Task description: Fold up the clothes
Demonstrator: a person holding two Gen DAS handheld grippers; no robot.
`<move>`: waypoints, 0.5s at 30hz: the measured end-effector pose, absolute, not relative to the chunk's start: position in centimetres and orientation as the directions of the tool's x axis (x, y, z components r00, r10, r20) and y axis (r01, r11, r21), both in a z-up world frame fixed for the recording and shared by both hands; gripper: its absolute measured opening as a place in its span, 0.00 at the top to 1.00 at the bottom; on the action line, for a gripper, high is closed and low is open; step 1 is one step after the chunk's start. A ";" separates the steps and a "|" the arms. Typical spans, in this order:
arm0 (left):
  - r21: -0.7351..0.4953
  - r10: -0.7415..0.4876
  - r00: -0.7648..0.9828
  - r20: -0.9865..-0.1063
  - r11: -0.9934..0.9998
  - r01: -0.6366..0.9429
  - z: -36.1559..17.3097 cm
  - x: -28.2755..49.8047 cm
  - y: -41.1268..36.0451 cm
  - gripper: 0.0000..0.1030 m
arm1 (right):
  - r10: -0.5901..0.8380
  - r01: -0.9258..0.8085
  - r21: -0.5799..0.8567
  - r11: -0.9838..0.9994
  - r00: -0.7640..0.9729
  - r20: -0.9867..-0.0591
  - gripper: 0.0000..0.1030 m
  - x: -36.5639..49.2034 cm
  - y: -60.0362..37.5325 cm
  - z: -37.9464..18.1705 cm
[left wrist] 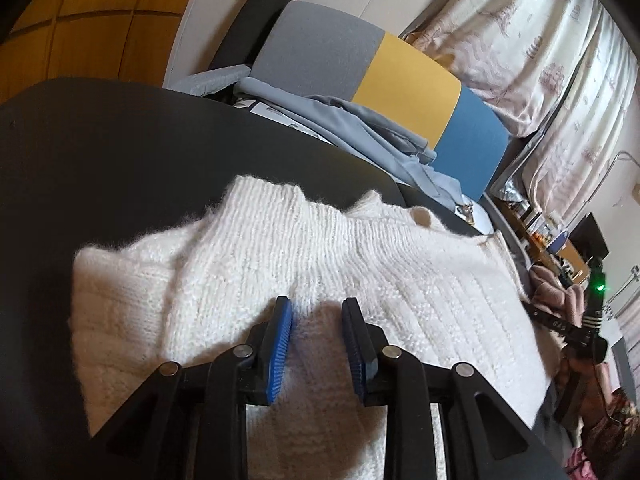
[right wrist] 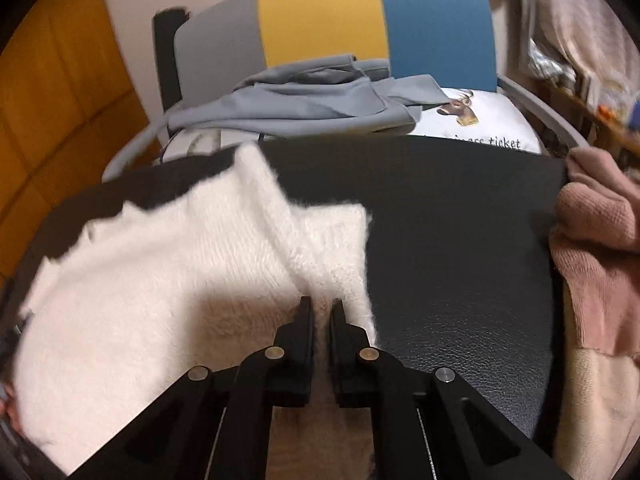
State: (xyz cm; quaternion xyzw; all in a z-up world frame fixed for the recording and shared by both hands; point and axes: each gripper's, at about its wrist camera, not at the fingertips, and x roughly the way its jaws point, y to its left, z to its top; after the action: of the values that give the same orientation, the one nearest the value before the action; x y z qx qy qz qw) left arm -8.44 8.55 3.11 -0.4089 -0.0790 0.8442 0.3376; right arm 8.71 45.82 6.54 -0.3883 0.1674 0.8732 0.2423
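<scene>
A white knitted sweater (left wrist: 304, 272) lies spread on the black table top (left wrist: 120, 152). Its ribbed hem or collar edge runs along the far side. My left gripper (left wrist: 316, 308) hovers over the middle of the sweater. Its blue pads (left wrist: 280, 336) stand apart, and only the knit and a shadow show between them. In the right wrist view the sweater (right wrist: 160, 272) fills the left half of the table (right wrist: 460, 240). A fold ridge runs down to my right gripper (right wrist: 322, 304), whose fingers are nearly together, pinching the white fabric near its right edge.
Behind the table stands a chair with a grey, yellow and blue back (right wrist: 332, 16). It holds a grey garment (right wrist: 304, 100) and a white cushion with a deer print (right wrist: 472, 120). A pink garment (right wrist: 592, 264) lies on the table's right side. Patterned curtains (left wrist: 540, 40) hang at the right.
</scene>
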 end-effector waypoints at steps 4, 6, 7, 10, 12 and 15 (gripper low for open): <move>-0.429 0.648 -0.431 -0.628 -0.751 -0.503 2.9 -8.8 8.4 0.74 | 0.328 -0.501 0.068 -0.863 -0.657 -0.679 0.81 9.1 44.1 9.6; -0.429 0.648 -0.431 -0.627 -0.750 -0.503 2.9 -8.8 8.4 0.74 | 0.288 -0.440 0.100 -0.893 -0.727 -0.623 0.78 8.8 43.0 11.2; -0.427 0.647 -0.432 -0.628 -0.751 -0.503 2.9 -8.8 8.4 0.74 | 0.266 -0.404 0.088 -0.910 -0.734 -0.625 0.78 8.0 42.4 11.4; -0.431 0.650 -0.431 -0.626 -0.749 -0.504 2.8 -8.9 8.3 0.74 | 0.176 -0.334 0.099 -0.937 -0.700 -0.692 0.78 4.7 42.1 9.8; -0.446 0.659 -0.424 -0.622 -0.743 -0.500 2.7 -9.0 8.0 0.74 | 0.170 -0.366 0.106 -0.925 -0.644 -0.746 0.78 3.3 43.3 7.4; -0.460 0.669 -0.415 -0.617 -0.734 -0.500 2.6 -9.2 7.7 0.75 | 0.187 -0.426 0.144 -0.893 -0.645 -0.741 0.83 3.7 45.6 5.5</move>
State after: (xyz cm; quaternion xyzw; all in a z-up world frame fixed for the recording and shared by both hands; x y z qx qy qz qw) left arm -9.23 7.70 2.56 -0.4123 -0.1024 0.8348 0.3501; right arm 3.69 45.64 5.45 -0.3850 0.1546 0.8936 0.1715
